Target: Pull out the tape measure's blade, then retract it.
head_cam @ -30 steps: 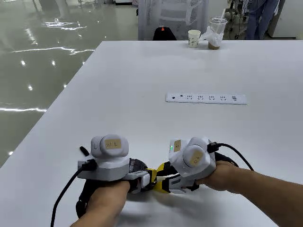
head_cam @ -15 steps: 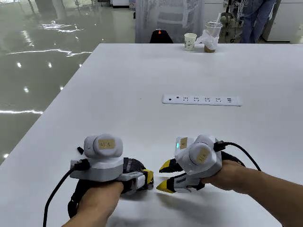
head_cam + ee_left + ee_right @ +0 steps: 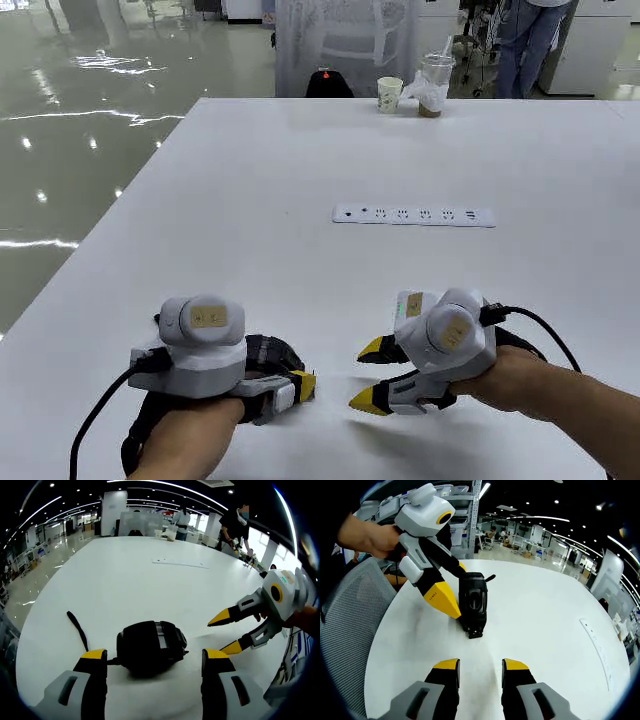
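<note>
Tape measure (image 3: 472, 600) between wide jaws of left gripper (image 3: 154, 654); right gripper (image 3: 368, 376) (parted, empty) near its right side, pointing at it.

Head view looks down over table (image 3: 300, 160); gripper views low, close, facing each other, sharing tape measure (image 3: 150, 647).

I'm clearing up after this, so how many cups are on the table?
2. A white paper cup and a clear plastic cup, side by side at the far edge of the table. The crumpled bag between them could hide another.
</note>
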Demonstrator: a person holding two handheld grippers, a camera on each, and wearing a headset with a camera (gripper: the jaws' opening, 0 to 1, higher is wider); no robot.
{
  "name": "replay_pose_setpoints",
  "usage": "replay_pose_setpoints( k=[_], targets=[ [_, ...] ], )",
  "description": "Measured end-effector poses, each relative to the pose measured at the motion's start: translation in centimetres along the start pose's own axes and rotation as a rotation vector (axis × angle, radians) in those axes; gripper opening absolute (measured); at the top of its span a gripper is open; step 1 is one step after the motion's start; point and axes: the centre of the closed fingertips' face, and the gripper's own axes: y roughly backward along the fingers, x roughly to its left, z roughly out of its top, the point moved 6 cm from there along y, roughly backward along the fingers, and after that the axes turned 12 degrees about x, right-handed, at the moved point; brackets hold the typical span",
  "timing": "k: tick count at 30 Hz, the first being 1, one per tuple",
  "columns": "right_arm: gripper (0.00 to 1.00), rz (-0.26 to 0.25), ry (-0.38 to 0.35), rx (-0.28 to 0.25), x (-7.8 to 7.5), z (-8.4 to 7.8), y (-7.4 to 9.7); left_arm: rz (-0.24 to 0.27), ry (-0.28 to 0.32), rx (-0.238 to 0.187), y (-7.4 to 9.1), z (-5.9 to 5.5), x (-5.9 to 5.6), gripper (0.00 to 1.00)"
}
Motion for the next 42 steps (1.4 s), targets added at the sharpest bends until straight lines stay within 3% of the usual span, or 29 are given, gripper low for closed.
replay_pose_setpoints(
  k=[23, 42],
  targets=[
    [0.45, -0.099, -0.129, -0.016, 1.4, -3.3, 4.3, -0.045, -0.062, -0.006, 1.6, -1.9, 0.2, 0.78],
    [0.58, -0.14, -0.268, -0.038, 4.1, -6.0, 6.5, -0.104, -0.146, -0.025, 3.0, -3.3, -0.6, 0.81]
  ],
)
